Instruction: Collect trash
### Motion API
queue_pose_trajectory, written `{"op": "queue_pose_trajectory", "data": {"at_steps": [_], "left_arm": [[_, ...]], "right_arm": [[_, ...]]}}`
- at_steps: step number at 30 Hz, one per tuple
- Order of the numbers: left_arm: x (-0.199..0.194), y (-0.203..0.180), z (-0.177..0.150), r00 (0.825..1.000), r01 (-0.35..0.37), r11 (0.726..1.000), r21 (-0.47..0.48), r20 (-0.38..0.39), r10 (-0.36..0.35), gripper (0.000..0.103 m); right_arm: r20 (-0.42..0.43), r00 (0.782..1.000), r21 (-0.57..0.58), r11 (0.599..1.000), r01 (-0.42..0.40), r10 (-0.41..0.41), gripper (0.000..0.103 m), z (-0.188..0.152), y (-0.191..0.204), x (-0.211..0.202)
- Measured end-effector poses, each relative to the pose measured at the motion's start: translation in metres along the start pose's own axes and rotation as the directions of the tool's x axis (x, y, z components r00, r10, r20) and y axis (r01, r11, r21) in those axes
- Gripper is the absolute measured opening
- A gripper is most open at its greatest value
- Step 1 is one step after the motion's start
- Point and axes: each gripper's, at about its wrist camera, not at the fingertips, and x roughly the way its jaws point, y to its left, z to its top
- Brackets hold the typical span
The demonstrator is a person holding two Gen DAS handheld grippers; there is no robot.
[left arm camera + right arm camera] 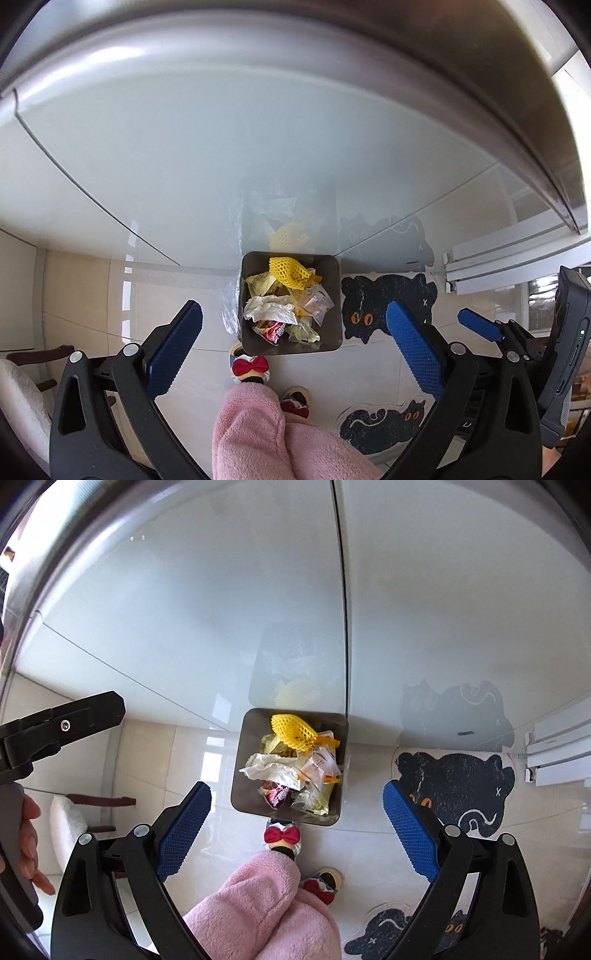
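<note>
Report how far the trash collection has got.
Done: the bin holds the yellow foam net, crumpled paper and wrappers. In hand: nothing; left gripper and right gripper are both open and empty. Left: no loose trash shows on the floor.

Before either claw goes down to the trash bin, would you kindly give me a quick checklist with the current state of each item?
1. Left claw open and empty: ok.
2. Right claw open and empty: ok.
3. Trash bin upright, opening unobstructed: ok.
4. Room left in the bin: not ok; yellow foam net and crumpled white paper are piled high.
5. Bag liner seated on the rim: cannot tell; it shows only outside the left wall.
6. Loose trash left on the floor: cannot tell.
</note>
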Motion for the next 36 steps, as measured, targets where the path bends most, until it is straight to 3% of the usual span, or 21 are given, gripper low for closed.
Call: {"op": "queue_pose_trajectory", "data": {"at_steps": [8, 12, 21, 26, 36], "left_arm": [[-0.107, -0.015, 0.003, 0.990, -0.035, 0.999, 0.021, 0.140, 0.032, 0.095], [-0.163, -0.025, 0.006, 0.971, -0.066, 0.997, 0.032, 0.231, 0.057, 0.095], [-0.272, -0.039, 0.014, 0.902, -0.136, 0.991, 0.018, 0.416, 0.116, 0.095], [-0.314, -0.047, 0.019, 0.866, -0.152, 0.988, 0.030, 0.485, 0.119, 0.095], [-0.374, -0.057, 0.035, 0.795, -0.162, 0.986, 0.045, 0.597, 0.104, 0.095]], "right_arm": [[0.130, 0.991, 0.014, 1.000, 0.019, -0.020, 0.100, 0.018, 0.007, -0.101], [0.200, 0.980, -0.004, 1.000, 0.025, -0.023, 0.100, 0.030, 0.017, -0.153], [0.361, 0.928, -0.020, 0.994, 0.105, -0.091, 0.100, 0.053, 0.048, -0.259], [0.466, 0.876, -0.006, 0.990, 0.144, -0.124, 0.100, 0.060, 0.065, -0.314], [0.562, 0.808, 0.043, 0.981, 0.187, -0.178, 0.100, 0.082, 0.086, -0.372]]}}
